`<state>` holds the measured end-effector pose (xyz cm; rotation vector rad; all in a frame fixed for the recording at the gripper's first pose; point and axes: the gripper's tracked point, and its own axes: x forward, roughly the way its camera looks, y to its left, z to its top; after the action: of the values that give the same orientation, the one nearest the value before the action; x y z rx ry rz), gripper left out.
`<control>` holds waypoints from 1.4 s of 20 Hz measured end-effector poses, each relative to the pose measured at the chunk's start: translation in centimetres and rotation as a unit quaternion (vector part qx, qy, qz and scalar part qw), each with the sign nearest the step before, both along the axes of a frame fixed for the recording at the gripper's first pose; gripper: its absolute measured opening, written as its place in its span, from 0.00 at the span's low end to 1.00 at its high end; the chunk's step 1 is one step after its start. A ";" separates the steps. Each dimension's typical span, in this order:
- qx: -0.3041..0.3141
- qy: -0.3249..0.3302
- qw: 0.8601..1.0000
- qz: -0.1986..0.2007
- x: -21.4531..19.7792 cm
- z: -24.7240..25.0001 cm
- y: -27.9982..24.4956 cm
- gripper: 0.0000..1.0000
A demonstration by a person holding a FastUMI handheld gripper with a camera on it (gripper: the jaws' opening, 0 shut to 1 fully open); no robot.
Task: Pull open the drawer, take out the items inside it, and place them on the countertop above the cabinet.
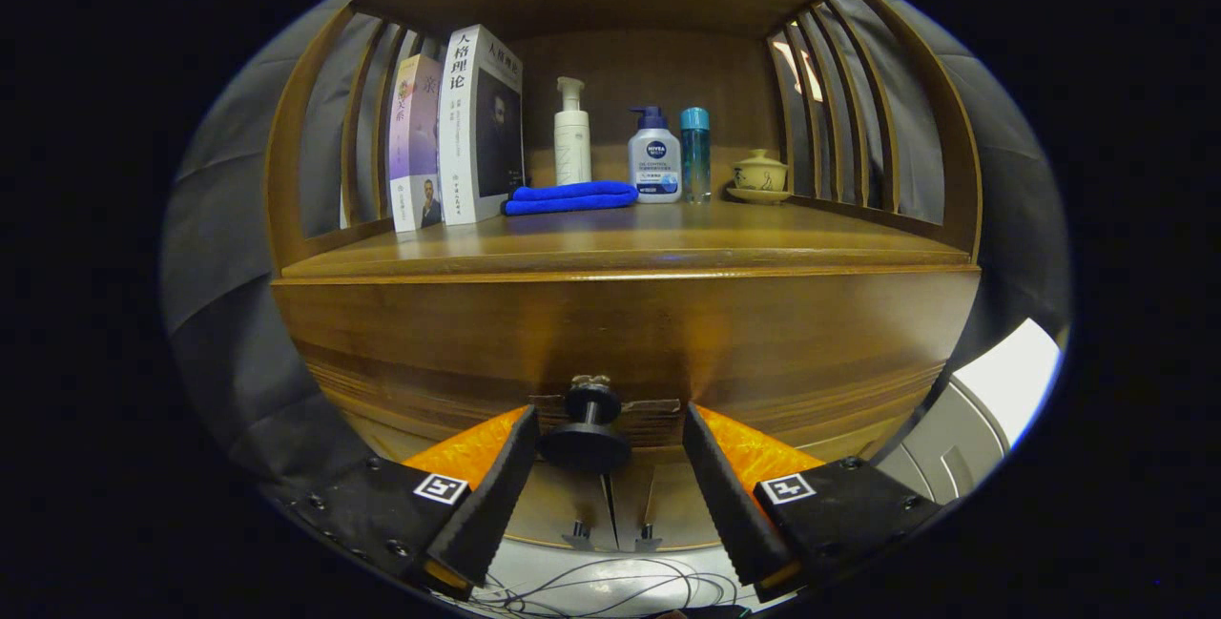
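Note:
A brown wooden cabinet fills the view, its closed drawer front (620, 333) facing me. A dark round knob (587, 430) sticks out from the drawer's lower middle. My gripper (610, 428) is open, with the knob between its fingers and closer to the left one; neither finger touches it. Above the drawer lies the wooden countertop (668, 242) under an arched shelf roof. The drawer's inside is hidden.
At the back of the countertop stand two books (458, 133), a white pump bottle (572, 133), a folded blue cloth (570, 196), a white and blue pump bottle (654, 156), a teal bottle (695, 152) and a lidded cup on a saucer (760, 175). Cables (610, 586) lie on the floor below.

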<state>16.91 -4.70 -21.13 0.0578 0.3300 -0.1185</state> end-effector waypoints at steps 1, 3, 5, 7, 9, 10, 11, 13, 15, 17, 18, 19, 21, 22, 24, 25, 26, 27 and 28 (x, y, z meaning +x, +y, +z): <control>0.001 -0.003 1.000 -0.002 0.2 0.1 0.1 0.94; -0.001 0.001 1.000 -0.005 0.3 0.0 0.3 0.84; -0.003 0.007 1.000 -0.010 0.1 -0.1 0.3 0.78; 0.012 0.006 1.000 0.003 0.1 0.0 1.5 0.70; -0.001 -0.001 1.000 -0.005 0.5 -0.1 1.4 0.58; -0.003 -0.004 1.000 -0.003 0.3 -0.3 1.5 0.52; 0.004 -0.008 1.000 -0.003 0.3 -0.3 1.4 0.47; 0.017 -0.005 1.000 0.006 0.2 -0.5 1.5 0.32; 0.016 -0.006 1.000 0.014 0.1 -0.3 1.5 0.27; 0.003 -0.008 1.000 0.017 0.2 -0.4 1.4 0.27; 0.000 -0.009 1.000 0.015 0.2 -0.5 1.4 0.28; 0.000 -0.011 1.000 0.013 0.2 -0.5 1.3 0.27; -0.003 -0.020 1.000 0.012 0.2 -0.5 1.4 0.28; -0.004 -0.023 1.000 0.013 0.2 -0.5 1.4 0.28; -0.011 -0.026 0.999 0.018 0.2 -0.6 1.4 0.28; -0.014 -0.025 0.999 0.018 0.2 -0.5 1.3 0.27; -0.016 -0.022 0.999 0.016 0.2 -0.6 1.3 0.28; -0.016 -0.022 1.000 0.012 0.2 -0.6 1.3 0.28; -0.017 -0.022 1.000 0.007 0.2 -0.6 1.3 0.27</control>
<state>17.12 -3.36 -21.75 0.0236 0.2844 -0.1091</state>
